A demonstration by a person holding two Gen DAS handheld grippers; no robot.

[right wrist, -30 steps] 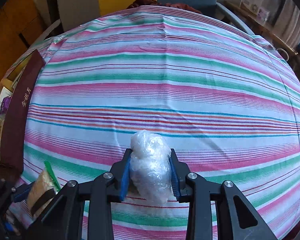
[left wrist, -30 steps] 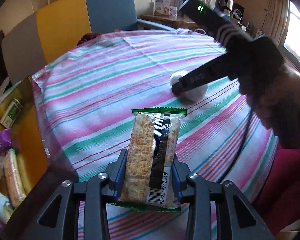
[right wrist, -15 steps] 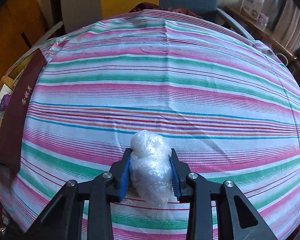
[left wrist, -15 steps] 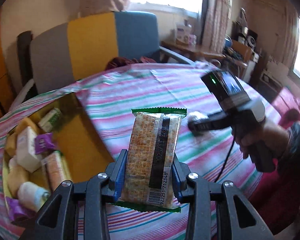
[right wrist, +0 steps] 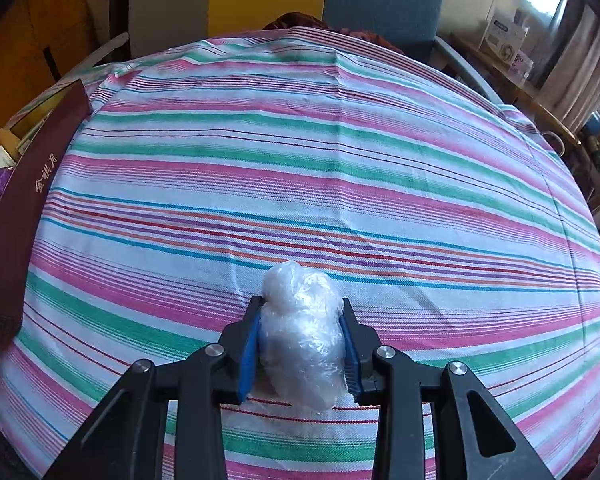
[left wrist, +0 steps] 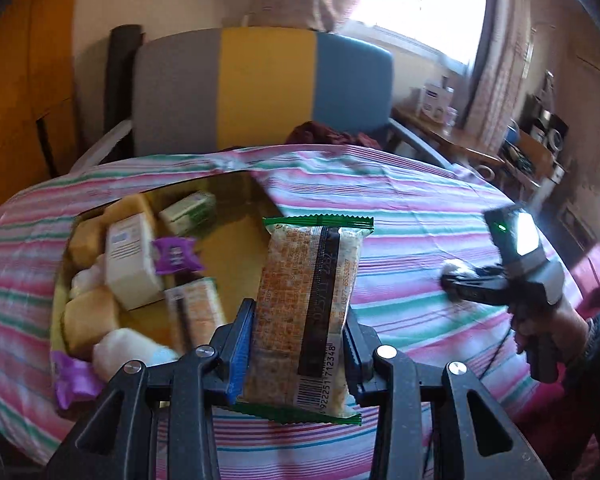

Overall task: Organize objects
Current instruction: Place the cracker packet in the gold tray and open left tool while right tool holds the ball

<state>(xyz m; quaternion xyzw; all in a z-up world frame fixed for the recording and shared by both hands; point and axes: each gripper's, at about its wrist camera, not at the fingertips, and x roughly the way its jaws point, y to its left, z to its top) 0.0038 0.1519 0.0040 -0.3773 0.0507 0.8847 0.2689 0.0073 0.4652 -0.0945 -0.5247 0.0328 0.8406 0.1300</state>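
Note:
My left gripper (left wrist: 296, 320) is shut on a cracker packet (left wrist: 306, 312) with green crimped ends and a barcode, held upright above the striped tablecloth (left wrist: 412, 220), just right of an open box (left wrist: 236, 248) with a yellow lining. My right gripper (right wrist: 302, 316) is shut on a clear-wrapped white bundle (right wrist: 302, 332) that rests low on the tablecloth (right wrist: 300, 160). The right gripper also shows in the left wrist view (left wrist: 450, 280), at the right, with the bundle at its tip.
The box holds several snacks: a white carton (left wrist: 130, 260), purple wrappers (left wrist: 174, 254), a green packet (left wrist: 188, 212), wrapped buns (left wrist: 88, 316). Its maroon wall (right wrist: 28, 200) shows at the left of the right wrist view. A grey, yellow and blue chair (left wrist: 260, 80) stands behind the table.
My left gripper has swung left with the cracker packet, bringing the open box into full view beside it. My right gripper has kept hold of the bundle and barely shifted.

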